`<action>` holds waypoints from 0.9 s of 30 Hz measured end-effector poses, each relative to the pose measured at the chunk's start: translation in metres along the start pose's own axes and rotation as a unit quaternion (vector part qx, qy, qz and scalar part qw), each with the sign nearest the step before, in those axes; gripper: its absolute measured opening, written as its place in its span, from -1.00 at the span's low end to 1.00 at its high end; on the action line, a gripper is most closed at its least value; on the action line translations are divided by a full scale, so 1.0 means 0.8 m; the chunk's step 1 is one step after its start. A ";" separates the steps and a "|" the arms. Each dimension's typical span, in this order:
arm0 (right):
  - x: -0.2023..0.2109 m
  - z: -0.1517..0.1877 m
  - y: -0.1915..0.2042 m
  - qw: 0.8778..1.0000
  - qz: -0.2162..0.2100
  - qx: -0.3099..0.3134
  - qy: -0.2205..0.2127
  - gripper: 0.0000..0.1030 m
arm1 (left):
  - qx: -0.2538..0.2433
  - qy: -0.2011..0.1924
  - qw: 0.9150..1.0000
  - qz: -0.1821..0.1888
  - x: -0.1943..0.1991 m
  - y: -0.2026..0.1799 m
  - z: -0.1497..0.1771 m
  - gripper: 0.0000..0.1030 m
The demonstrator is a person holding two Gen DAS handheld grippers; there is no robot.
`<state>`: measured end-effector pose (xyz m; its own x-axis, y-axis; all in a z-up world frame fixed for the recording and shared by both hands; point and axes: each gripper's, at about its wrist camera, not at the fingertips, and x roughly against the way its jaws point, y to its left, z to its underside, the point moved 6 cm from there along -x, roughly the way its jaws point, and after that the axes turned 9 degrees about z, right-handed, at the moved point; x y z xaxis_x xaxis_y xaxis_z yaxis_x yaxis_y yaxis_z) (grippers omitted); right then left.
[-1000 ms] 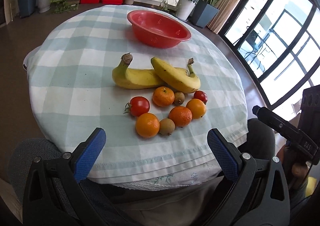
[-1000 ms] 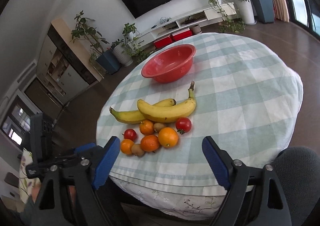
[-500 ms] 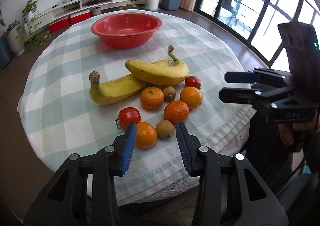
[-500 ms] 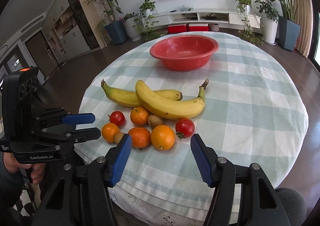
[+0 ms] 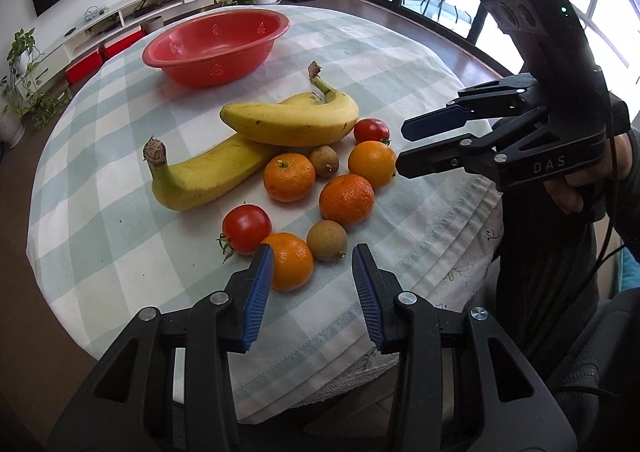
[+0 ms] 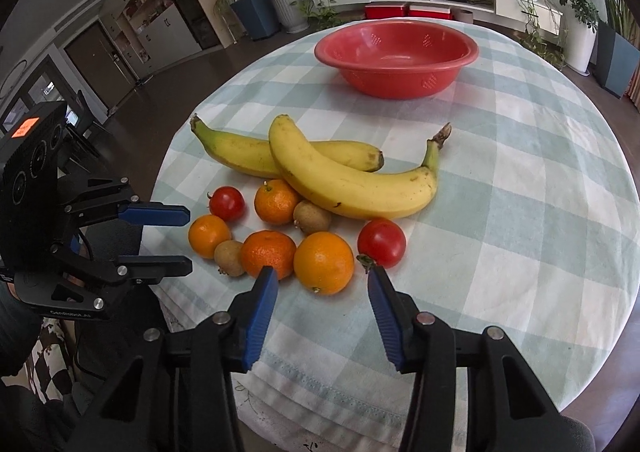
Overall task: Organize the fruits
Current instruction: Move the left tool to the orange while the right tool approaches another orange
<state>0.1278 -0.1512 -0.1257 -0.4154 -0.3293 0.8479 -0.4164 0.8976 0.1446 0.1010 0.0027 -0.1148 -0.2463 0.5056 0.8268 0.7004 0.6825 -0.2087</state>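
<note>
Left wrist view: left gripper point(image 5: 313, 264) hung over the near table point(image 5: 100, 236) edge, jaws partly apart and grasping nothing, just short of the nearest orange point(image 5: 289, 261) and a kiwi point(image 5: 327, 240). The orange sat ahead of the left pad, not between the pads. Fruit lay in a loose cluster near the person's side: two bananas point(image 5: 288, 123), two tomatoes point(image 5: 246, 228), four oranges, two kiwis. The red bowl point(image 5: 218, 46) stood well apart at the far side, empty as far as seen. Right gripper point(image 5: 408, 148) came in from the right, its tips just beside an orange point(image 5: 372, 163), nothing between them. Right wrist view: right gripper point(image 6: 322, 290) had its jaws just closing yet apart, released, with a big orange point(image 6: 324, 262) just ahead of the gap and a tomato point(image 6: 381, 243) near the right pad. Left gripper point(image 6: 178, 240) showed at left, jaws apart, beside the cluster. Step, by my read: approach for a first pick, no fruit moved to the bowl yet. Next move likely calls for centring one round fruit between the pads, closing gently, then carrying it far across to the bowl. The top banana point(image 6: 352, 182) lay across the lower one, long axis roughly side to side, stem point(image 6: 438, 138) pointing right and away; a grip across its middle would suit.
</note>
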 end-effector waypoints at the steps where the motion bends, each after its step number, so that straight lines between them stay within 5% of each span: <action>1: -0.001 -0.001 0.001 1.000 0.002 0.007 -0.001 0.00 | 0.001 0.001 1.000 0.000 -0.002 0.001 0.001 -0.29; 21: -0.035 -0.005 0.014 0.999 -0.009 0.042 0.028 -0.05 | 0.017 -0.004 1.000 -0.005 -0.006 0.015 0.001 -0.25; 27: -0.036 -0.004 0.009 0.999 -0.013 0.034 0.028 -0.20 | 0.014 -0.005 1.000 -0.007 -0.009 0.016 0.001 -0.21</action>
<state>0.1392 -0.1348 -0.1475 -0.3591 -0.3343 0.8714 -0.4818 0.8660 0.1336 0.1111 0.0086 -0.1242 -0.2617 0.5014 0.8247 0.6777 0.7039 -0.2129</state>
